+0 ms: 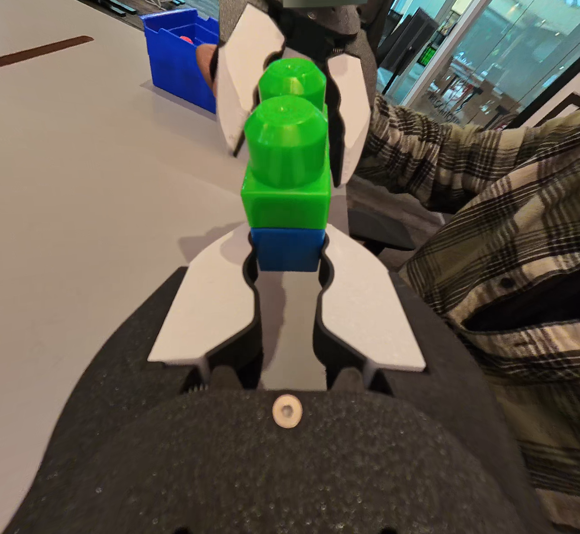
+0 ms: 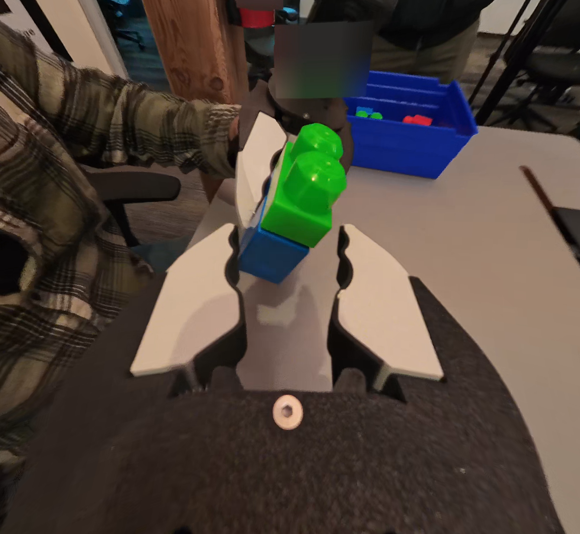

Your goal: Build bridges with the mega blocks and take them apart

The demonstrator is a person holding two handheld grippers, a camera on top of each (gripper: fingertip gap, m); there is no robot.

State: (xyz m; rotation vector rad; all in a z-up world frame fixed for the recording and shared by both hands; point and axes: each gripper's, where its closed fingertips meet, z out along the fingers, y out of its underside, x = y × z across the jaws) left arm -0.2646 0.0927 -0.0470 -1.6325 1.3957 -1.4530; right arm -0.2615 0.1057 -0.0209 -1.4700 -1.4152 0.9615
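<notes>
A green two-stud block (image 1: 287, 198) sits pressed on top of a blue block (image 1: 287, 249). My left gripper (image 1: 287, 244) is shut on the blue block's near end and holds the stack above the grey table (image 1: 94, 179). In the right wrist view the stack is tilted: the green block (image 2: 298, 205) on the blue block (image 2: 273, 255). My right gripper (image 2: 287, 233) is open around the blue block's end; its left finger touches the block and its right finger stands apart. The right gripper's fingers (image 1: 248, 79) show beyond the green block. One left finger (image 2: 254, 158) shows behind the stack.
A blue bin (image 2: 405, 148) with green and red blocks stands on the table's far side; it also shows in the left wrist view (image 1: 175, 76). A plaid sleeve (image 2: 94, 129), a chair armrest (image 2: 135, 186) and a wooden post (image 2: 182, 16) are at left. A person (image 2: 439, 1) stands behind the bin.
</notes>
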